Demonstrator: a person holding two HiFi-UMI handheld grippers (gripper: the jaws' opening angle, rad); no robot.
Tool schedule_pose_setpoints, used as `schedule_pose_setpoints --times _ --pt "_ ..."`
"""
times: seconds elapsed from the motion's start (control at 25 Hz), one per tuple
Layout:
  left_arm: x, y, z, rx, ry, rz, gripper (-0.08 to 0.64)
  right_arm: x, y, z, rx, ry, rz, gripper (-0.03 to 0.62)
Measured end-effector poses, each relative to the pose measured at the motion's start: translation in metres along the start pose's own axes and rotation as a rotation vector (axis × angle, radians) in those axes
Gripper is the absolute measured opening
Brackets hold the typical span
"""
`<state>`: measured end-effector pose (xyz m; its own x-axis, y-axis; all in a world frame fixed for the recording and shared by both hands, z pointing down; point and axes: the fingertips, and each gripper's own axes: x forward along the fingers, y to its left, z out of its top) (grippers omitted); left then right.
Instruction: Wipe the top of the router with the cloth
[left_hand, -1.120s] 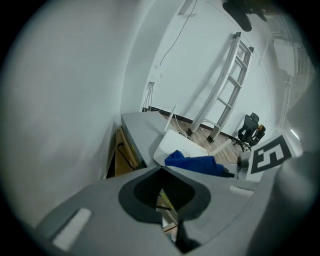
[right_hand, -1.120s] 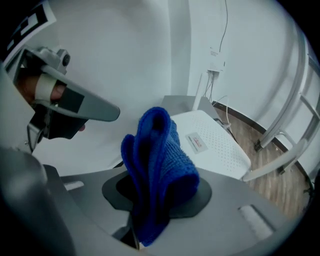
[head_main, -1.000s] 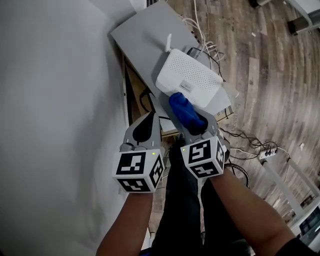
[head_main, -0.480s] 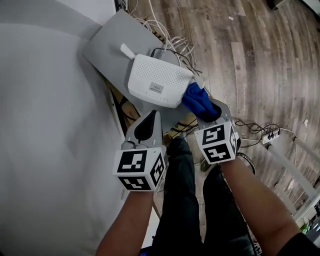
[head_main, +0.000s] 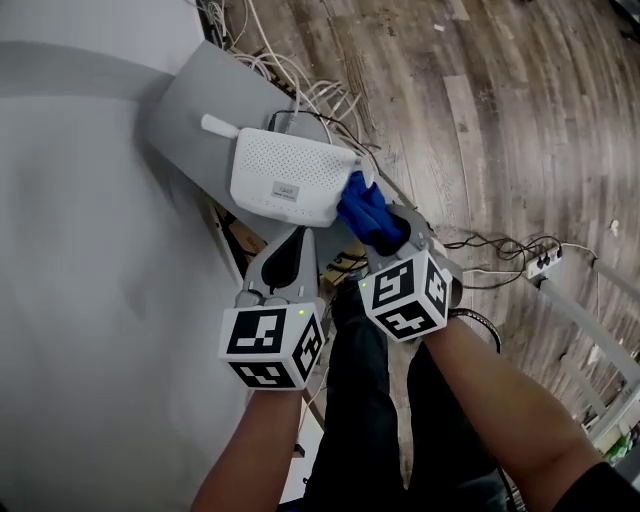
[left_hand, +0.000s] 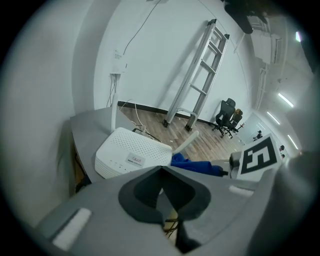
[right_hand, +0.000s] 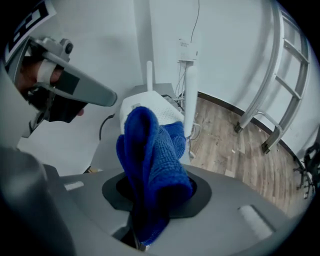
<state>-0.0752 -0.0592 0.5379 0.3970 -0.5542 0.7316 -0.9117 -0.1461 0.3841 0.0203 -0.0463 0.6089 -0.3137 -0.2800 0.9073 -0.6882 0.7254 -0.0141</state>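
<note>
Cloth (head_main: 366, 210) clamped in right hand-held gripper (head_main: 386, 233) | at router (head_main: 285, 178) edge | left hand-held gripper (head_main: 300, 242) closed

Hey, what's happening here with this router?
A person holds a hand-held gripper in each hand. The right hand-held gripper is shut on a blue cloth, at the right end of the white router on a grey surface. The left hand-held gripper is shut and empty, near the router's front edge.
</note>
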Motion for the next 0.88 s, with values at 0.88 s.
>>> schedule_pose_setpoints --times 0.88 --pt "0.007 -0.033 0.019 0.001 -0.039 0.031 0.002 -0.010 -0.057 0.020 0.078 -0.093 -0.025 0.144"
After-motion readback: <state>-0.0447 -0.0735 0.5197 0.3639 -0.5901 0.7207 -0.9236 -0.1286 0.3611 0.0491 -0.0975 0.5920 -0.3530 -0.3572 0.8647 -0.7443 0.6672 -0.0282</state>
